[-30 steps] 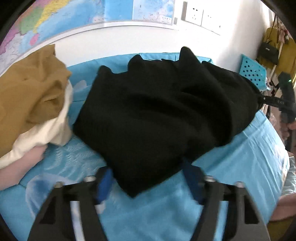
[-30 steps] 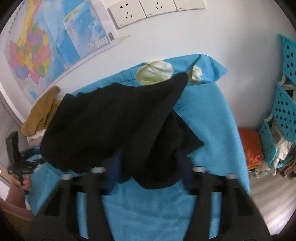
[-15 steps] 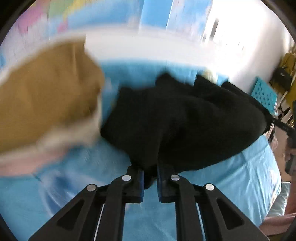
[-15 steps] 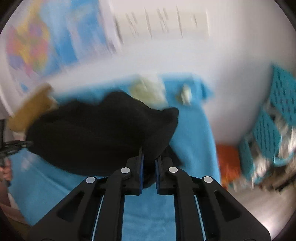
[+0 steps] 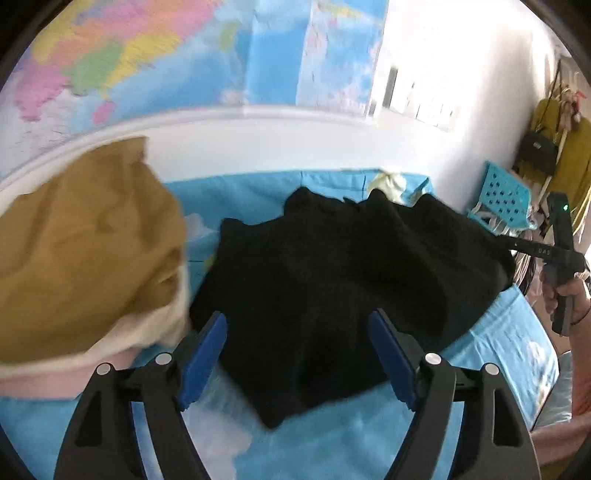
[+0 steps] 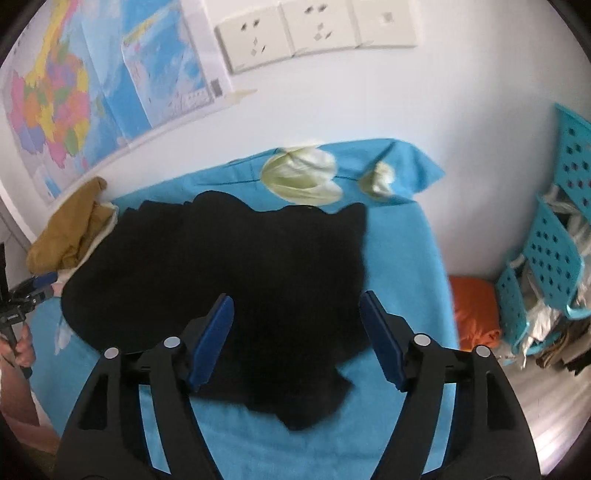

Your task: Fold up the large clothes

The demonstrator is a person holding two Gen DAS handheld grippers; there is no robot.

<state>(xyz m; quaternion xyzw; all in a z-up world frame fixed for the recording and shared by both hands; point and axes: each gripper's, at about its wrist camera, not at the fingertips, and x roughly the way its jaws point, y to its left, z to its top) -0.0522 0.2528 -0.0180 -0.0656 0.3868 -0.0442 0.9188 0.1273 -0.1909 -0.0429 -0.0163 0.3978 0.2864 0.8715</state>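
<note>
Far left, a mustard-brown garment (image 5: pixel 85 236) is heaped over a cream one (image 5: pixel 147 328), bunched at the wall side of the bed. Blue bed sheet (image 5: pixel 332 443) spreads beneath everything. Left gripper (image 5: pixel 297 350) — jaws apart and opening, blue pads clear of the cloth; a near corner of the black garment (image 5: pixel 332 288) lies on the sheet between the fingers, not pinched. The black garment sits rumpled in the middle of the bed, beside the mustard heap. Right gripper (image 6: pixel 297 339) — jaws likewise opening, nothing clamped; the garment's near edge lies below and between its pads. Past the bed's right edge: an orange cloth (image 6: pixel 474 314) on the floor, then teal perforated baskets (image 6: pixel 546 251). On the wall, a map (image 6: pixel 55 110) and sockets (image 6: pixel 314 33).
</note>
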